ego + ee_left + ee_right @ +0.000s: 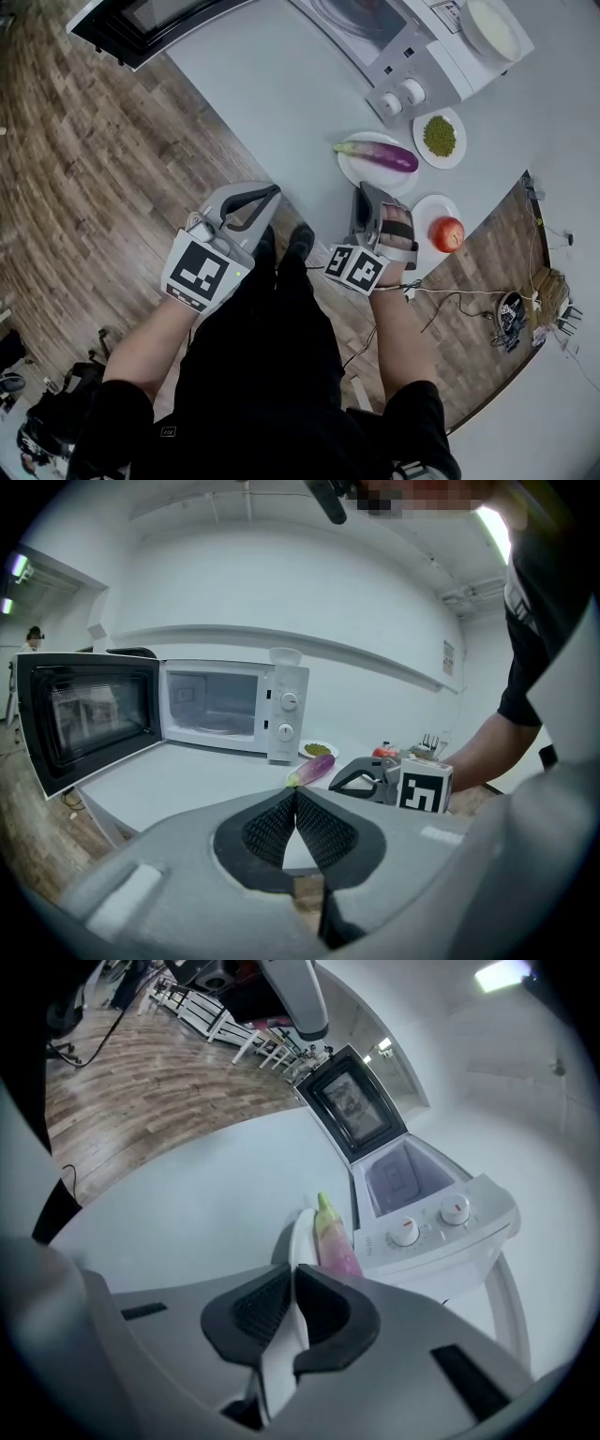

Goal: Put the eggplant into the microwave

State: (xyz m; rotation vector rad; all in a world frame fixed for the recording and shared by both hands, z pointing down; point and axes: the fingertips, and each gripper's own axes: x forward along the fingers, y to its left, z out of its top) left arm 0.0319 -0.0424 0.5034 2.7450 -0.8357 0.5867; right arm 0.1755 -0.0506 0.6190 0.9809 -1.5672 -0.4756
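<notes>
While the right claw (pixel 292 1269) pinches only the rim of the white plate (pixel 302 1235) carrying the eggplant (pixel 335 1237), beside the open microwave (pixel 441 1232), any tilt in lifting could roll it off. The left claw (pixel 294 792) is pressed together, empty. No brand or label is legible; panel print is too small.

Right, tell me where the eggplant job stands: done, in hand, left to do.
Done: the microwave door stands open. In hand: the right claw is shut on the rim of the white plate that carries the eggplant; the left claw is shut and empty. Left: the eggplant is not yet in the microwave, so the carry and placing remain.
</notes>
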